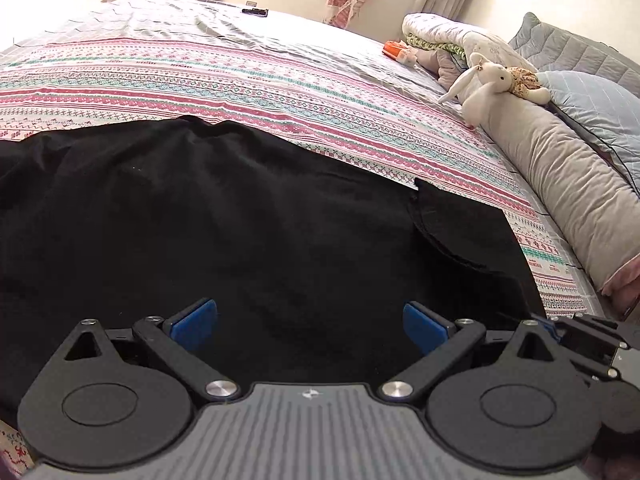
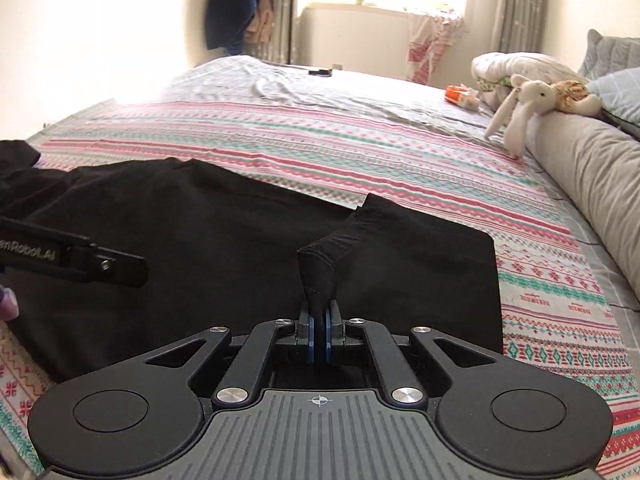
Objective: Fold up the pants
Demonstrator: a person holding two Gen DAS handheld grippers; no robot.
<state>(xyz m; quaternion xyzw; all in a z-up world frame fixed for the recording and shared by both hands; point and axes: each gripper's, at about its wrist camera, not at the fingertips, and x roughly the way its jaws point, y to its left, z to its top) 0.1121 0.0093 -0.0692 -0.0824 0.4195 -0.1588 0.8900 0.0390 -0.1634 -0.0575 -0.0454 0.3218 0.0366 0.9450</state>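
Black pants [image 1: 224, 216] lie spread across a patterned bedsheet [image 1: 200, 80], filling the near half of both views. My left gripper [image 1: 310, 326] hovers over the dark cloth with its blue pads wide apart and nothing between them. In the right wrist view my right gripper [image 2: 319, 322] is shut on a pinched-up fold of the pants [image 2: 320, 272], which rises from the fabric like a small tent. The pants [image 2: 200, 248] stretch away to the left there. The right gripper's black body [image 1: 592, 344] shows at the lower right edge of the left wrist view. The left gripper's finger [image 2: 104, 268] pokes in from the left.
A long beige bolster [image 1: 568, 184] runs along the bed's right side with a white plush rabbit [image 1: 492, 80] on it, blue pillows and a folded quilt [image 1: 452, 36] behind. An orange packet [image 1: 394, 50] and a dark remote [image 1: 255, 11] lie farther up the bed.
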